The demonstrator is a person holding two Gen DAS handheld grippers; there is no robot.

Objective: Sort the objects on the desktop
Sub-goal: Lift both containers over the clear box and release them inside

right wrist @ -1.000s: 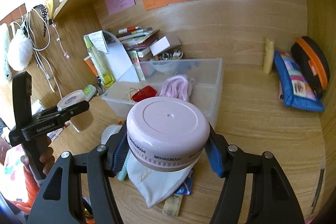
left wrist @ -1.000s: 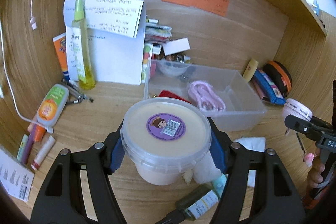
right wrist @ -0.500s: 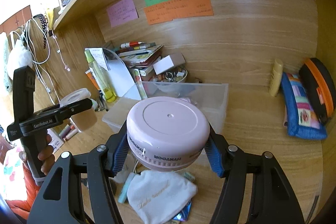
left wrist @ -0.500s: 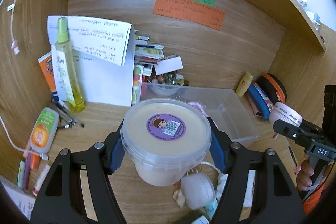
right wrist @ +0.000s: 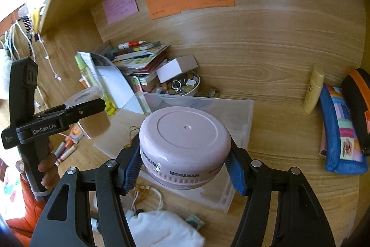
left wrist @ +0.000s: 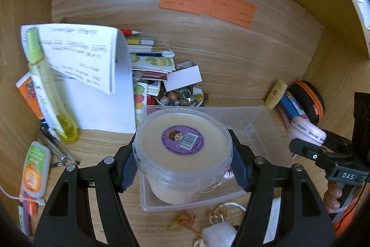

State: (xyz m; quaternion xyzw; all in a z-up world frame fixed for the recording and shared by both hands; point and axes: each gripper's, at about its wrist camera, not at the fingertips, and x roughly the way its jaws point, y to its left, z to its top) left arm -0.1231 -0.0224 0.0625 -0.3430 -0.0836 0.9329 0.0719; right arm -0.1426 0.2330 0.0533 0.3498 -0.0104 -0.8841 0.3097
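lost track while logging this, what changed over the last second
Both grippers carried their loads up and forward over the clear bin: the left gripper kept the cream tub, the right gripper kept the pink jar. Nothing was let go; the desk clutter stayed put.

Bottle (left wrist: 49, 94) stands left of bin (left wrist: 256, 122); pouch (right wrist: 342, 129) right.

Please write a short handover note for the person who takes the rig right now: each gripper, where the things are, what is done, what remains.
Left gripper: shut on the cream tub, held above the near left part of the clear bin.
Right gripper: shut on the pink jar, held above the bin's near right part.
Done: both containers are picked up.
Left: neither is set down yet. Loose items remain on the desk: white pouch, yellow spray bottle, pens.
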